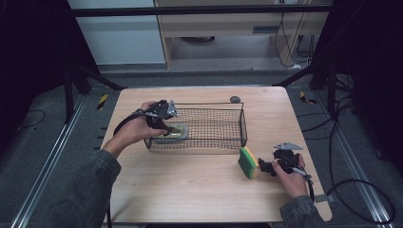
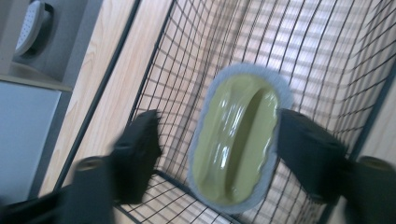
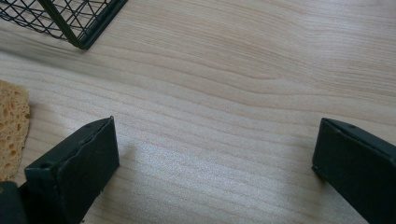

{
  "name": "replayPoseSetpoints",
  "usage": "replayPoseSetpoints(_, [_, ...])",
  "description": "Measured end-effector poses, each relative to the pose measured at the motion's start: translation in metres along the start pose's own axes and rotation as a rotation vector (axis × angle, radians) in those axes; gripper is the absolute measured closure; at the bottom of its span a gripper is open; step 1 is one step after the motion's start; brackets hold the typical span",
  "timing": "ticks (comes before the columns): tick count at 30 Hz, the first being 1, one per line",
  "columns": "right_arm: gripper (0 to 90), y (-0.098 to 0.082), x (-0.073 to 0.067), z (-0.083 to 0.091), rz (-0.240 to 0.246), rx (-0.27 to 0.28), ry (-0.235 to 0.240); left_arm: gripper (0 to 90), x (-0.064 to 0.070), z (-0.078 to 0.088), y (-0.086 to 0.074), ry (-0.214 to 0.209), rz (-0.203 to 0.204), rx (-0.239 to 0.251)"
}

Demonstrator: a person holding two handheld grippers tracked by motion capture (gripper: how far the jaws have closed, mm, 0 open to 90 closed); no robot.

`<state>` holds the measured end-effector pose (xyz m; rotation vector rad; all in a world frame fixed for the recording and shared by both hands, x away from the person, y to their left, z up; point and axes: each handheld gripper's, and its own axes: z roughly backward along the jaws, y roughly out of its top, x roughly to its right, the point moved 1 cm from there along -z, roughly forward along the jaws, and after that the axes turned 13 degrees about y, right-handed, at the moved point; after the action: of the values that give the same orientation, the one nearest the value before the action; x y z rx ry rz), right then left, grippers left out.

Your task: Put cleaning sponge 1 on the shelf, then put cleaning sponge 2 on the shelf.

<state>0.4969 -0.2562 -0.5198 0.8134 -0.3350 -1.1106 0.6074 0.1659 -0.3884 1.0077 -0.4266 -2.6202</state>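
Observation:
A green scrubbing pad with a grey felt rim (image 1: pixel 174 133) lies on the floor of a black wire basket (image 1: pixel 214 103), at its left end. My left gripper (image 1: pixel 167 126) reaches into the basket from the left and hangs just above the pad. In the left gripper view the pad (image 2: pixel 238 135) sits between the jaws of the left gripper (image 2: pixel 224 156), which stand apart. A yellow and green sponge (image 1: pixel 248 162) stands on edge on the table right of the basket's front corner. My right gripper (image 1: pixel 266 166) rests beside it, open and empty (image 3: pixel 215 158), with the sponge (image 3: pixel 11 126) at its left.
The wooden table (image 1: pixel 190 190) has bare room in front of the basket. A small grey rounded object (image 1: pixel 235 99) sits behind the basket's far right corner. The basket's corner (image 3: pixel 70 23) lies ahead of the right gripper. Cables run over the floor at right.

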Motion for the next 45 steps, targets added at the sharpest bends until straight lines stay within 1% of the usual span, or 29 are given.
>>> replayPoseSetpoints(3, [0.7, 0.0, 0.0, 0.0, -0.002, 0.001, -0.001, 16.2, 0.001, 0.007, 0.0, 0.012, 0.043, 0.021])
replayPoseSetpoints(5, [0.6, 0.0, 0.0, 0.0, -0.003, 0.002, -0.002, 13.1, 0.003, 0.011, 0.0, -0.005, 0.074, 0.051])
replayPoseSetpoints(6, [0.6, 0.0, 0.0, 0.0, -0.004, 0.002, -0.003, 11.9, 0.004, 0.013, 0.0, -0.014, 0.077, 0.058])
replayPoseSetpoints(7, [0.6, 0.0, 0.0, 0.0, -0.004, 0.002, -0.003, 10.9, 0.004, 0.013, 0.0, -0.014, 0.077, 0.058])
replayPoseSetpoints(8, [0.6, 0.0, -0.001, 0.0, -0.01, 0.003, -0.003, 10.2, 0.006, 0.019, 0.0, -0.005, 0.076, 0.076])
replayPoseSetpoints(12, [0.6, 0.0, -0.001, 0.0, -0.012, 0.003, -0.004, 6.8, 0.009, 0.026, 0.0, -0.008, 0.097, 0.094])
replayPoseSetpoints(13, [0.6, 0.0, -0.001, 0.0, -0.012, 0.003, -0.004, 6.4, 0.012, 0.032, 0.0, 0.002, 0.124, 0.109])
replayPoseSetpoints(15, [0.6, 0.0, -0.001, -0.001, -0.013, 0.003, -0.003, 5.3, 0.015, 0.038, -0.002, 0.011, 0.156, 0.12])
replayPoseSetpoints(16, [0.6, 0.001, -0.001, -0.001, -0.014, 0.004, -0.003, 4.7, 0.015, 0.038, -0.002, 0.011, 0.156, 0.12])
replayPoseSetpoints(17, [0.7, 0.001, -0.001, -0.001, -0.014, 0.004, -0.002, 4.4, 0.02, 0.043, -0.007, 0.02, 0.204, 0.139])
replayPoseSetpoints(18, [0.8, 0.0, -0.001, 0.0, -0.013, 0.003, -0.002, 4.2, 0.02, 0.043, -0.007, 0.02, 0.204, 0.139])
replayPoseSetpoints(19, [1.1, 0.0, 0.0, 0.0, -0.011, 0.003, 0.001, 4.0, 0.028, 0.048, -0.014, 0.032, 0.257, 0.151])
replayPoseSetpoints(20, [1.1, 0.0, 0.0, 0.0, -0.011, 0.003, 0.001, 4.1, 0.028, 0.048, -0.014, 0.032, 0.257, 0.151])
replayPoseSetpoints(21, [1.6, 0.0, 0.0, 0.001, -0.017, 0.0, 0.004, 4.1, 0.035, 0.051, -0.019, 0.041, 0.286, 0.155])
replayPoseSetpoints(24, [4.3, 0.001, 0.0, 0.003, -0.014, -0.023, 0.004, 4.3, 0.051, 0.059, -0.034, 0.081, 0.34, 0.148])
replayPoseSetpoints(26, [8.1, 0.001, -0.001, 0.007, -0.016, -0.044, 0.007, 4.4, 0.066, 0.062, -0.047, 0.079, 0.393, 0.151])
replayPoseSetpoints(27, [11.2, 0.001, -0.002, 0.01, -0.002, -0.049, 0.0, 4.4, 0.076, 0.063, -0.057, 0.068, 0.423, 0.146])
replayPoseSetpoints(28, [15.5, 0.0, -0.005, 0.014, 0.016, -0.054, -0.006, 4.7, 0.083, 0.062, -0.062, 0.057, 0.433, 0.139])
replayPoseSetpoints(30, [17.8, -0.002, -0.01, 0.021, 0.04, -0.069, -0.014, 5.4, 0.1, 0.061, -0.077, 0.047, 0.454, 0.116])
replayPoseSetpoints(32, [19.2, -0.005, -0.017, 0.029, 0.058, -0.08, -0.008, 5.6, 0.112, 0.058, -0.091, 0.039, 0.456, 0.088])
replayPoseSetpoints(34, [19.6, -0.006, -0.023, 0.035, 0.06, -0.09, 0.001, 5.9, 0.115, 0.058, -0.104, 0.077, 0.485, 0.072])
replayPoseSetpoints(35, [20.0, -0.006, -0.029, 0.041, 0.068, -0.102, 0.006, 6.3, 0.115, 0.057, -0.11, 0.08, 0.512, 0.064])
replayPoseSetpoints(36, [20.0, -0.006, -0.029, 0.041, 0.068, -0.102, 0.006, 6.3, 0.116, 0.056, -0.116, 0.076, 0.532, 0.061])
replayPoseSetpoints(37, [20.0, -0.006, -0.032, 0.044, 0.072, -0.105, 0.014, 6.1, 0.117, 0.053, -0.12, 0.069, 0.552, 0.051])
replayPoseSetpoints(39, [20.6, -0.006, -0.038, 0.049, 0.084, -0.121, 0.038, 6.1, 0.12, 0.048, -0.128, 0.076, 0.583, 0.034])
replayPoseSetpoints(40, [20.6, -0.006, -0.043, 0.052, 0.095, -0.139, 0.046, 6.2, 0.12, 0.047, -0.129, 0.075, 0.585, 0.028])
replayPoseSetpoints(42, [20.6, -0.007, -0.047, 0.056, 0.091, -0.157, 0.057, 6.1, 0.122, 0.042, -0.132, 0.061, 0.613, 0.02])
replayPoseSetpoints(43, [20.5, -0.007, -0.05, 0.059, 0.09, -0.162, 0.067, 5.8, 0.122, 0.041, -0.132, 0.05, 0.611, 0.015])
replayPoseSetpoints(45, [19.8, -0.008, -0.055, 0.063, 0.083, -0.168, 0.087, 5.8, 0.122, 0.038, -0.134, 0.052, 0.618, 0.005])
